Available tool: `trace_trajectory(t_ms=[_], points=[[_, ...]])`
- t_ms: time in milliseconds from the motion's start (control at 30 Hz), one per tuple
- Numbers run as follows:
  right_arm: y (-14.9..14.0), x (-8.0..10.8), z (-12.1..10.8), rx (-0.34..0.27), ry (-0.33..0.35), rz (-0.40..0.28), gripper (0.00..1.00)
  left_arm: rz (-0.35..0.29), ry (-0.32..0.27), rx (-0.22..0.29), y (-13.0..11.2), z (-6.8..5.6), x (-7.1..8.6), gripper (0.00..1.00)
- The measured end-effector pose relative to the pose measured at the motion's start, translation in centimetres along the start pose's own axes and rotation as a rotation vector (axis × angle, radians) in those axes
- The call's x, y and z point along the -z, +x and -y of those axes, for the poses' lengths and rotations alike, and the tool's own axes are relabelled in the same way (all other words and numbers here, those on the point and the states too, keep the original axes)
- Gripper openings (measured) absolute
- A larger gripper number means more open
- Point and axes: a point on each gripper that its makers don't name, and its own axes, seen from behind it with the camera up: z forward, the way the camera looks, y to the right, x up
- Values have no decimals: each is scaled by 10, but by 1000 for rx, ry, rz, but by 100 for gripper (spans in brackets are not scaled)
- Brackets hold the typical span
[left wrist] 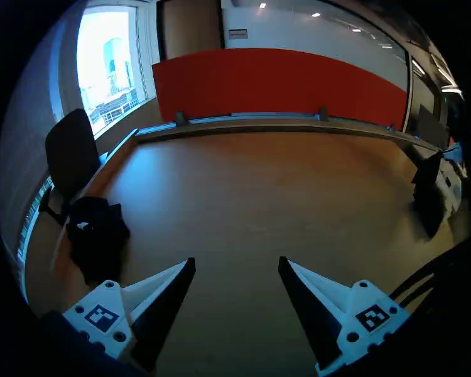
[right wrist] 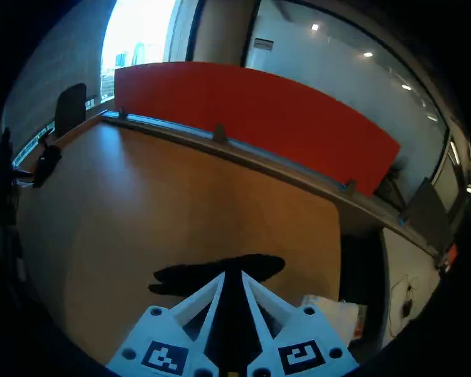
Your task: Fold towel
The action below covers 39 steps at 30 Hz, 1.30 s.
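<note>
- Step: start of the fold, by my read; R gripper (right wrist: pixel 232 274) has its fingers drawn together at the tips, seemingly clamped on the near edge of the towel (right wrist: pixel 265 265); no fold made yet.
- L gripper (left wrist: pixel 236 259): fingers wide apart, nothing betw. them; hovers over bare table (left wrist: pixel 248 188), towel not near it.
- Towel: dark, almost black patch lying flat on the table just ahead of R tips; spreads to both sides of them; outline lumpy, irregular; weave too dark to tell.
- Next move prob. calls for L to come across and pinch a 2nd corner, then both lift and carry the edge over evenly; thin limp cloth, so a one-sided pull may bunch it.
- Table: smooth orange-brown wood, broad, slight sheen.
- Fingers: white plastic wedges w/ black inner faces, square markers on top.
- Behind: red screen (left wrist: pixel 279 81), flat, matte, along the far edge.
</note>
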Motion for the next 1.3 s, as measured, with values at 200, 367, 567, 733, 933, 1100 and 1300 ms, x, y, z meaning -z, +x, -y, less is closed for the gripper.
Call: trace_trajectory(t_ms=[200,367,567,733,933,1100,1300], points=[[-29,16,2,-20,-10,26,6,1,-9,-4,1,-3,-2,98],[-48,23,1,-47,-16,46,6,1,-13,-12,0,-5,-2,98],[-69,28,-1,-63,-28,74,6,2,-17,-17,0,-6,-2,98],[-88,30,-4,-76,-40,105,6,3,-16,-19,-2,-5,-1,98],[-117,32,-13,-109,-65,152,6,6,-14,-19,-4,-4,-1,98],[-137,32,-22,-142,-85,189,6,9,-14,-23,-6,-5,-1,98],[-155,29,-28,-157,-106,226,6,9,-12,-24,-7,-4,-1,98]])
